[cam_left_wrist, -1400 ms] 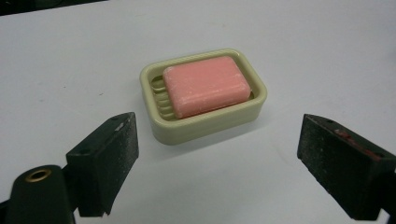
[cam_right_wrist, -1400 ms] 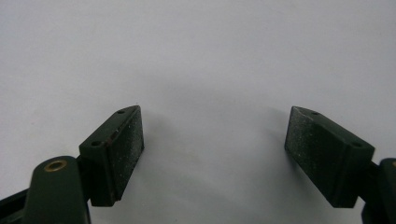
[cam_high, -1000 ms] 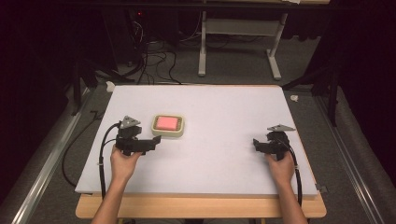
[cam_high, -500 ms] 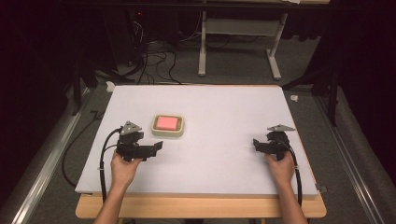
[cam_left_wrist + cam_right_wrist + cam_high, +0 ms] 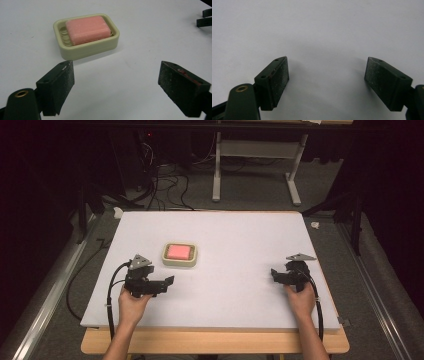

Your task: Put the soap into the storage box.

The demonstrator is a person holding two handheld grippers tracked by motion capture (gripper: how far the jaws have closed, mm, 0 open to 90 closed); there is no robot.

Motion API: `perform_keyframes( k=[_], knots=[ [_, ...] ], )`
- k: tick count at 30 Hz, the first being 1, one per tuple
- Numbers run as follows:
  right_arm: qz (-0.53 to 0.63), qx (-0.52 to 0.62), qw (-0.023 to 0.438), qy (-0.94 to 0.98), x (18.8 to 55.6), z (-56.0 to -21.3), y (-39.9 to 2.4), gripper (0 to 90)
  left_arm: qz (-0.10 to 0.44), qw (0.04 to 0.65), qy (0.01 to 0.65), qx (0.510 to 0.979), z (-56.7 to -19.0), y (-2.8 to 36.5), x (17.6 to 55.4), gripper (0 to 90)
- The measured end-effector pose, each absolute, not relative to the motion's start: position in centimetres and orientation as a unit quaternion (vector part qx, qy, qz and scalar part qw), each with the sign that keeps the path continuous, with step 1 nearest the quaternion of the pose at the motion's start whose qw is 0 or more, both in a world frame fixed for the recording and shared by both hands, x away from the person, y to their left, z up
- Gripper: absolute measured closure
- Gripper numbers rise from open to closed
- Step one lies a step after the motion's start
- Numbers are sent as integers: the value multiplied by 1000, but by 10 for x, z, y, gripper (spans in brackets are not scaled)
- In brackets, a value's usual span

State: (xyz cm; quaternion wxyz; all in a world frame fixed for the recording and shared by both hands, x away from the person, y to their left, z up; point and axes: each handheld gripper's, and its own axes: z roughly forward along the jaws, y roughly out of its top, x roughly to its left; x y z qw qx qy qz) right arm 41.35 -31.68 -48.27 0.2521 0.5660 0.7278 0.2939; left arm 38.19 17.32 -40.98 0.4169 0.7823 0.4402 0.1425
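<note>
No legible text, seemingly.

Soap sits in a dish on the surface, left of centre. Left gripper is just in front of the dish, right gripper well off to the right.

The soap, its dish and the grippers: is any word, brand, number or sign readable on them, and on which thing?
None can be read.
The pink soap: plain top, no stamp.
The cream dish: no label.
The left gripper and right gripper: black pads, no text.
</note>
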Motion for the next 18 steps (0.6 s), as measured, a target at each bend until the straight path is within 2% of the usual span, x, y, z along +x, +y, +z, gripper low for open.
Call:
perform_keyframes(
  k=[18],
  knots=[
    [294, 565, 252, 729, 413, -483, -317, 205, 142, 408, 447, 783, -423, 172, 378, 143]
  ],
)
